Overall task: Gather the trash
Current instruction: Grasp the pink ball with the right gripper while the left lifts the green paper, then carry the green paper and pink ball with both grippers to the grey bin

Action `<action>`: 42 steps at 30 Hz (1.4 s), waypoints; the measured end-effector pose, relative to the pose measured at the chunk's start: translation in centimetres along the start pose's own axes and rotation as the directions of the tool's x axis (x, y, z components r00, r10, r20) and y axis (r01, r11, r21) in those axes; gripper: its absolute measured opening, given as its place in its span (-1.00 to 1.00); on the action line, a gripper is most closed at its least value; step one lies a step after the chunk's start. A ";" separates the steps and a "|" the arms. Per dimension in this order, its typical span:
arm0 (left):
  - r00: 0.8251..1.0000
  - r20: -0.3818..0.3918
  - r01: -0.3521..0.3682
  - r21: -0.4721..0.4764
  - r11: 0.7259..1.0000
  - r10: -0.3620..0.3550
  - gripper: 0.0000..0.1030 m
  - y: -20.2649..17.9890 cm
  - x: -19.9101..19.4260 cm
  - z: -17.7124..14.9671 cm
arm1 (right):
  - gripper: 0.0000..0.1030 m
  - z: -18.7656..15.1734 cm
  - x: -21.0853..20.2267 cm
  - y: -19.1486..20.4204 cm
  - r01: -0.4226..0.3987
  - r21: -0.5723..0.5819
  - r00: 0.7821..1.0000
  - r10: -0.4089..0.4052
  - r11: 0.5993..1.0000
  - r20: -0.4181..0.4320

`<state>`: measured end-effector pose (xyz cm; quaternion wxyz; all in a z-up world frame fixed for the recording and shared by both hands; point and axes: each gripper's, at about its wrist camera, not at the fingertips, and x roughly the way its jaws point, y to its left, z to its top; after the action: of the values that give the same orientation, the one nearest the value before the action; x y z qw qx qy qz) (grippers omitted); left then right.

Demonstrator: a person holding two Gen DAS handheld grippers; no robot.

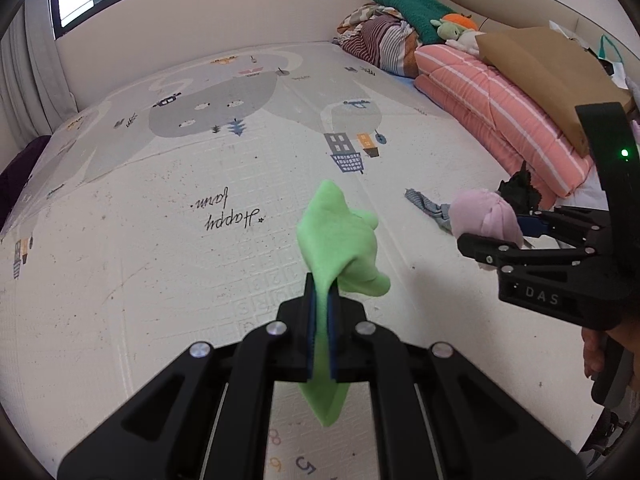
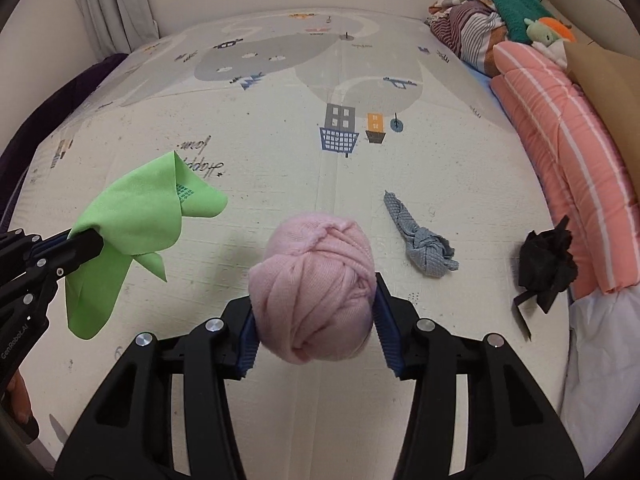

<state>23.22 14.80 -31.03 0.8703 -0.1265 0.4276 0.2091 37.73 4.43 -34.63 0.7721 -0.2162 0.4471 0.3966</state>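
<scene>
Both tongs full: left gripper (image 1: 322,304) clenching green cloth (image 1: 340,236), right gripper (image 2: 316,320) clasping pink ball (image 2: 314,288); grey knotted rag (image 2: 420,240) lies at its two o'clock, long axis toward eleven, nearer the right.

We see our left claw (image 1: 322,320) and right claw (image 2: 316,320) as matte black linkages with round silver screws and ribbed blue pads (image 2: 386,322). White "DAS" lettering, a green light and bare skin show beside them.
</scene>
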 end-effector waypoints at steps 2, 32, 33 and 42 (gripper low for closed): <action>1.000 0.016 0.001 0.001 1.000 -0.001 -0.90 0.2 -2.6 0.3 | -0.08 0.1 -2.9 0.6 0.006 -0.001 1.000 -0.006 1.000 0.008; 0.978 0.195 0.073 0.002 0.997 -0.072 -0.89 -3.9 -36.6 -9.2 | -0.07 -14.0 -39.9 8.5 0.019 0.038 0.979 -0.026 0.999 0.201; 0.978 0.193 0.076 0.008 0.997 -0.076 -0.90 -4.3 -37.4 -9.9 | -0.07 -14.9 -40.8 8.4 0.021 0.054 0.977 -0.032 0.998 0.209; 0.969 0.214 0.122 0.028 0.992 -0.125 -0.90 -5.6 -42.3 -13.5 | -0.07 -19.8 -46.2 9.5 0.038 0.086 0.966 -0.058 0.996 0.252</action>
<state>-6.57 -6.32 -5.18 0.9238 -0.1228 0.3234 0.1639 6.56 -22.93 -4.62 0.8405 -0.1430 0.3544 0.3839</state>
